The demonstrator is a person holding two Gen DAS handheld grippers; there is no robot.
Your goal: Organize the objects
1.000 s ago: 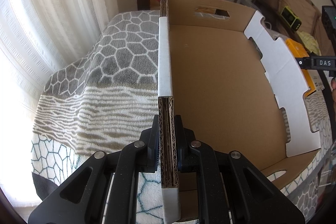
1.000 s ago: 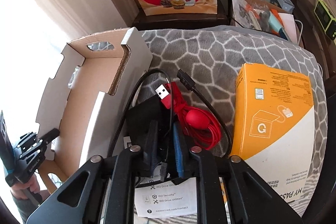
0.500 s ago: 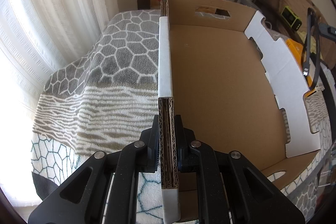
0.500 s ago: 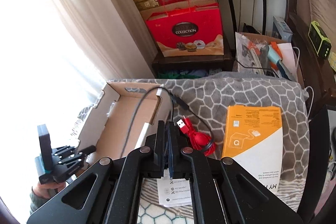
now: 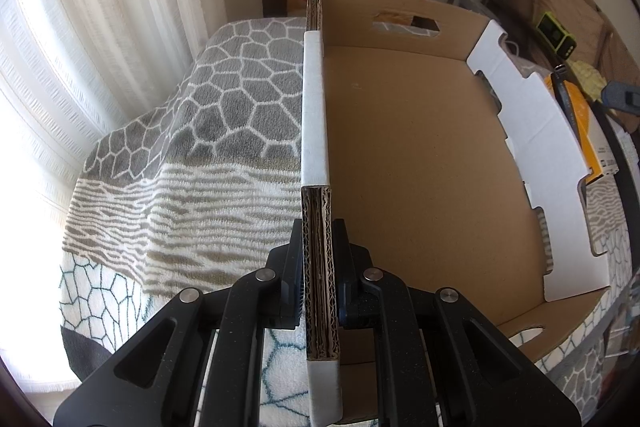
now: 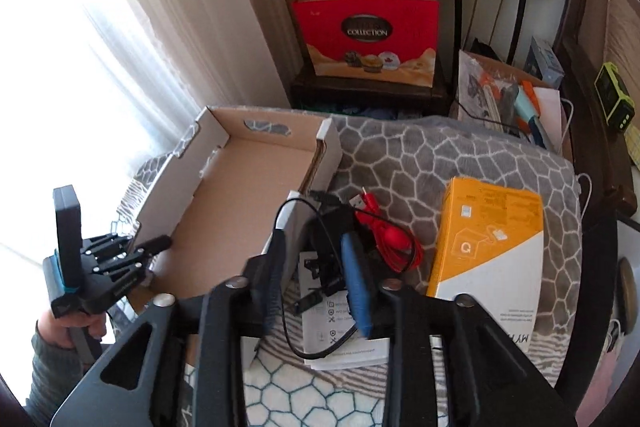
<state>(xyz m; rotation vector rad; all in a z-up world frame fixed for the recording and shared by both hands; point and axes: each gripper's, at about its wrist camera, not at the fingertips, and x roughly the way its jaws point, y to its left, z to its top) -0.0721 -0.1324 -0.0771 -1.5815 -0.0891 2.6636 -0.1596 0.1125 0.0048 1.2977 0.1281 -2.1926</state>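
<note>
Left claw (image 5: 320,267): was clamped on the near side wall of the cardboard box (image 5: 420,167), one finger inside and one outside.
Right claw (image 6: 316,267): was spread wide and empty, hovering above the pile just beside the box.
Box: lay on the patterned blanket (image 5: 192,155), open at the top, nothing seen inside it.
Things to be sorted: a black cable (image 6: 288,291), a red cable (image 6: 394,247), a black device (image 6: 332,231) and a paper leaflet (image 6: 340,327) lay heaped together, touching the box's right wall; an orange package (image 6: 488,239) lay flat near them.
Handling, judged: the cables were taken to be light and limp, likely to trail or snag on each other, so a grip at the bundled middle was favoured over the plugs. The black device seemed stiff and best taken across its narrow sides. The leaflet was thin and hard to lift from soft cloth.
Edges: the notched right wall (image 5: 532,131) stood between pile and box floor and would have to be cleared from above.
Open room: the box floor was wide and free; the blanket beyond the package was also open.
</note>
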